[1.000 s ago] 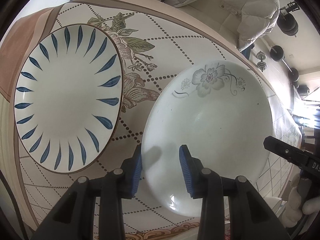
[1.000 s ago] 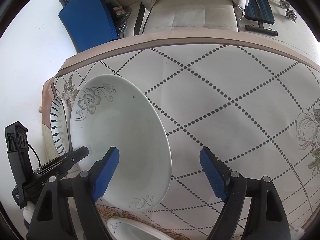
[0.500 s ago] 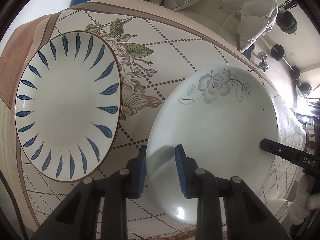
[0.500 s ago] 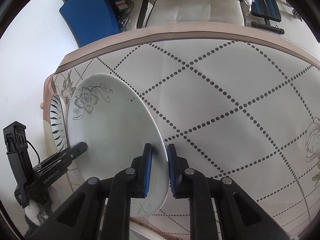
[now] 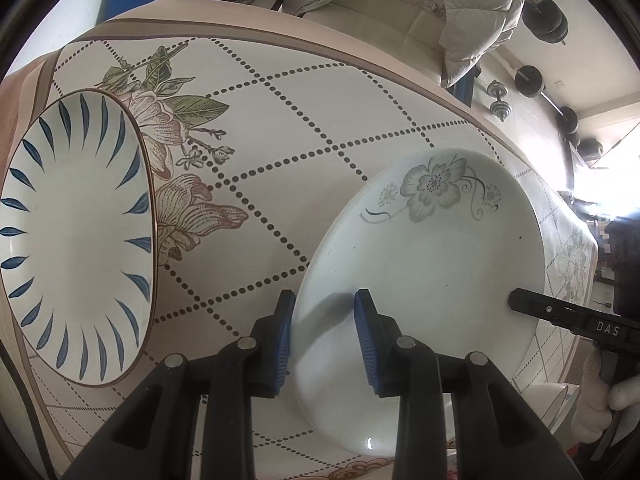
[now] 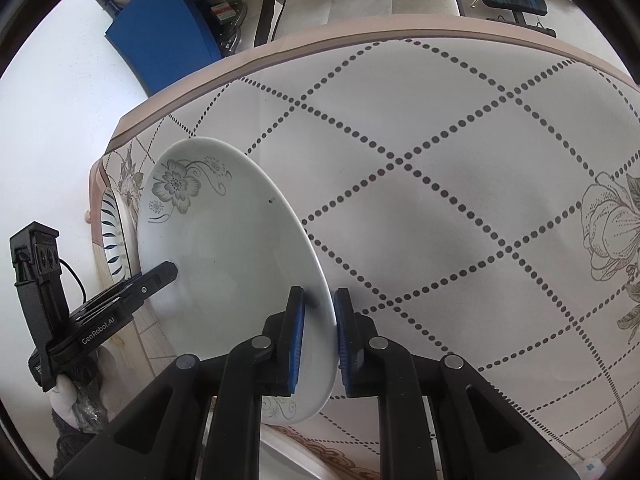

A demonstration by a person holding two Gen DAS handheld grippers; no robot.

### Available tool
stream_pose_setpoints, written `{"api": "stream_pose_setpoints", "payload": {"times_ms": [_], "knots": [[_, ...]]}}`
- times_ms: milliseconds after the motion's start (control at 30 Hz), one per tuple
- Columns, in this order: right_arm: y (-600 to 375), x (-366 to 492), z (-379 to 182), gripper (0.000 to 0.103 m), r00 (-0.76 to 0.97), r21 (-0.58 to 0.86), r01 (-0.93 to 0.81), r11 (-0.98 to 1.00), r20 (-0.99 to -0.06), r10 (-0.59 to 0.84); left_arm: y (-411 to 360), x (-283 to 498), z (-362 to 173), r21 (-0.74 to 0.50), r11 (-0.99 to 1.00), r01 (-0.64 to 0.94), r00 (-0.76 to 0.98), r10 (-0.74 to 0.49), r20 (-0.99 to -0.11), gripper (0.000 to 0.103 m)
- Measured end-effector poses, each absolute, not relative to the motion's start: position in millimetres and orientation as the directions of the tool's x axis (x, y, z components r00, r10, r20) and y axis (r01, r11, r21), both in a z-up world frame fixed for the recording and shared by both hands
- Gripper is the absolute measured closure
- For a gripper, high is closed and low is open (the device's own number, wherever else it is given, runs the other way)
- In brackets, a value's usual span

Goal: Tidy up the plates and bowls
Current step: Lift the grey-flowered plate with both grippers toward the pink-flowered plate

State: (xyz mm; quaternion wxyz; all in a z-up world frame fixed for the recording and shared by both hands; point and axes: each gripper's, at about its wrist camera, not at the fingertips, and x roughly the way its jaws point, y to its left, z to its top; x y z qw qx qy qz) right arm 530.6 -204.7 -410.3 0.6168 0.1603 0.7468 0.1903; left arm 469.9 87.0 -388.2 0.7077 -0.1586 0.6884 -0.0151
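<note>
A white plate with a grey flower is held tilted above the table; it also shows in the right wrist view. My left gripper is shut on its near left rim. My right gripper is shut on its opposite rim. A white plate with blue leaf strokes lies on the table to the left of the held plate; in the right wrist view only its edge shows behind the flower plate.
The table wears a cream cloth with dotted diamonds and printed flowers. A white bowl rim shows at the lower right of the left wrist view. A sofa and dumbbells stand beyond the table's far edge.
Both grippers closed on the flower plate's rim, the right from wide open. The plate has risen and tilted off the table, and the blue-stroke plate has slid left in the left wrist view.
</note>
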Motion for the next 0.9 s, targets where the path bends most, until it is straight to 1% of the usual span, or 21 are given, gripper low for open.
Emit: {"api": "stream_pose_setpoints", "payload": {"times_ms": [67, 167, 333, 433, 667, 900], "knots": [[-212, 531, -412, 0.086, -0.173, 0.501, 0.039, 0.865, -0.849, 0.5, 89, 469, -387, -0.262, 0.943, -0.203, 0.06, -0.255, -0.965, 0.076], [-218, 527, -411, 0.086, -0.144, 0.506, 0.072, 0.86, -0.848, 0.511, 91, 466, -384, -0.251, 0.945, -0.209, 0.08, -0.24, -0.968, 0.077], [-216, 521, -404, 0.086, -0.114, 0.471, 0.066, 0.88, -0.872, 0.476, 97, 454, -374, -0.237, 0.946, -0.222, 0.101, -0.219, -0.97, 0.084], [-218, 518, -399, 0.089, -0.105, 0.485, 0.073, 0.871, -0.865, 0.49, 98, 450, -369, -0.228, 0.951, -0.21, 0.105, -0.21, -0.972, 0.086], [-225, 514, -390, 0.09, -0.087, 0.48, 0.065, 0.875, -0.871, 0.484, 90, 443, -355, -0.225, 0.956, -0.19, 0.134, -0.202, -0.97, 0.086], [-233, 501, -377, 0.091, -0.058, 0.505, 0.076, 0.86, -0.859, 0.509, 82, 436, -339, -0.222, 0.961, -0.163, 0.16, -0.196, -0.967, 0.086]]}}
